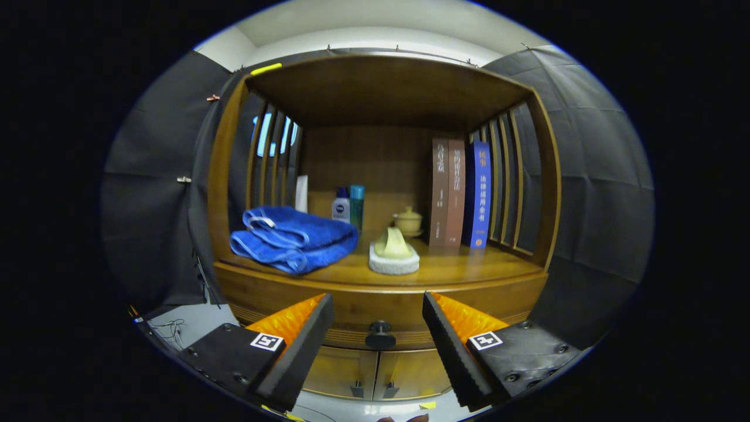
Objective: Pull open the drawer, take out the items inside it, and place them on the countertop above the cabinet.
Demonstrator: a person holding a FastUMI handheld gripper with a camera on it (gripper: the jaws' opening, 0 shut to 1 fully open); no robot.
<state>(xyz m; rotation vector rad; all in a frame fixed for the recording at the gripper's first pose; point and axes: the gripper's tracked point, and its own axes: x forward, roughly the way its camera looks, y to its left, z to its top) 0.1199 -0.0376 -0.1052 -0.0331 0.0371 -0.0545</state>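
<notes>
The claw (378,334) is standing wide open and gripping nothing, its two fingers reaching up from the lower part of the frame with a broad gap between them. The drawer knob (380,334) is sitting in that gap, low in the centre of the frame and roughly midway between the fingertips, though it is lying beyond them on the drawer front (375,313) and neither finger is touching it. So the knob is lying straight ahead of the claw, not off to either side, and the fingers are flanking it left and right.

The drawer is looking shut, its front flush in the band of wood under the desk (469,272); two cabinet doors (375,372) are showing below it. What the drawer is holding is hidden. On the desk above, a folded blue towel (293,237) is lying in the left middle of the frame, a pale soap on a dish (394,255) is sitting at centre, and bottles (349,205), a small lidded pot (408,221) and books (460,193) are standing behind. That scene would suit a drawer waiting to be pulled, or one emptied and closed again.
</notes>
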